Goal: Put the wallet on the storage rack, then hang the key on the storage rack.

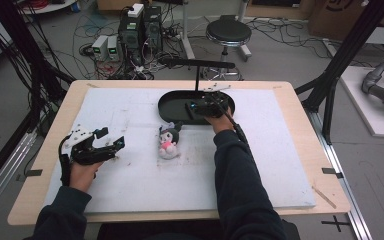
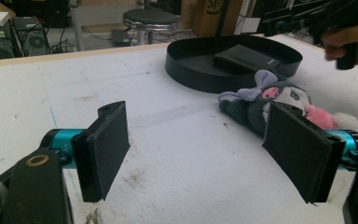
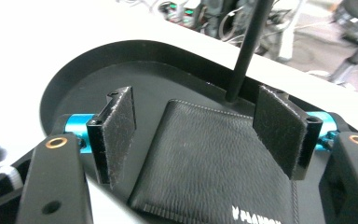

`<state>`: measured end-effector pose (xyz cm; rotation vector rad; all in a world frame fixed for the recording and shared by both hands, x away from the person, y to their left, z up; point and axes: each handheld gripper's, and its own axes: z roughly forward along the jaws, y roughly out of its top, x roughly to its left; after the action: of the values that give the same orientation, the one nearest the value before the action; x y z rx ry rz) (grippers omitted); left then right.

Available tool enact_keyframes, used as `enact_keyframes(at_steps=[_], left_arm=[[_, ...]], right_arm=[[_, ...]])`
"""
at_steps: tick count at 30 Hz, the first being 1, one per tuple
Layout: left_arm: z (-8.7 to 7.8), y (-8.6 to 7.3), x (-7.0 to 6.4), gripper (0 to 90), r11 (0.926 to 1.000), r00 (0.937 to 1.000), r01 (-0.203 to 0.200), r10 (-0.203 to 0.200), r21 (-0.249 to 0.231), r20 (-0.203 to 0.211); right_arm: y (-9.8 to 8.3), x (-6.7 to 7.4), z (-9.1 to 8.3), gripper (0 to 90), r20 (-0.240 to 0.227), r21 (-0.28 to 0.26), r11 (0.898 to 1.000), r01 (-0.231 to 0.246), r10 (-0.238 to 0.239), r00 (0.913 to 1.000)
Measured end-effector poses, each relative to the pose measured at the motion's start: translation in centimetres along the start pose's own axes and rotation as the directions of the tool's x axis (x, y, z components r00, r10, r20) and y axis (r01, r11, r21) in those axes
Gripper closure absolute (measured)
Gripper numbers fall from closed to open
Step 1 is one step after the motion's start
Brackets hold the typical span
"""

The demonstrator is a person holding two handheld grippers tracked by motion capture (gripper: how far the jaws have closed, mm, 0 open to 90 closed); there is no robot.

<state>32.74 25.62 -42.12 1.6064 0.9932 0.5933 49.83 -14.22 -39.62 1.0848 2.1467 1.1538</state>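
Black wallet (image 3: pixel 214 158) lies inside the oval tray (image 1: pixel 172 102); right tool (image 3: pixel 205 133) spread astride it, ungripped. Plush toy (image 1: pixel 169 141) on the surface just near the tray, untouched. Left tool (image 2: pixel 205 149) spread, idle. Probably early.

Overhead view and both close gripper views share the black tray (image 1: pixel 172 102), seemingly.

We work at a white-padded counter (image 1: pixel 130 190) with a gripper in each hand.
Our left gripper (image 1: pixel 111 140) hovers open near the plush toy (image 1: pixel 169 141); our right gripper (image 1: pixel 200 106) reaches into the black tray (image 1: pixel 172 102).
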Motion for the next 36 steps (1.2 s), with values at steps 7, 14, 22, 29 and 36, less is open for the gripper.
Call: enact_keyframes(at_steps=[7,14,22,29,36], left_arm=[[0.0,0.0,0.2,22.3,0.9989,0.9992,0.040,-0.040,0.026,0.009],[-0.3,0.3,0.4,22.4,0.9993,0.9992,0.037,-0.037,0.003,-0.015],[-0.3,0.6,0.2,22.3,0.9995,0.9990,0.027,-0.028,-0.014,-0.037],[0.2,0.6,-0.4,22.3,0.9997,0.9995,0.023,-0.023,-0.001,-0.021],[0.6,0.5,-0.8,22.2,0.9996,0.9996,0.026,-0.026,0.012,0.005]], right_arm=[[-0.2,-1.6,-6.2,26.3,-0.094,0.063,0.998,0.023,-0.017,0.9955],[-5.4,-1.9,-12.9,25.4,-0.059,-0.007,0.999,0.047,-0.048,0.9971],[-11.7,-3.9,-15.5,21.2,0.028,0.015,1.000,0.001,-0.002,0.9996],[-11.8,-4.2,-16.0,21.1,0.070,0.006,1.000,0.001,-0.002,0.9976],[-11.9,-4.6,-16.6,21.1,0.103,-0.001,1.000,-0.020,0.020,0.9944]])
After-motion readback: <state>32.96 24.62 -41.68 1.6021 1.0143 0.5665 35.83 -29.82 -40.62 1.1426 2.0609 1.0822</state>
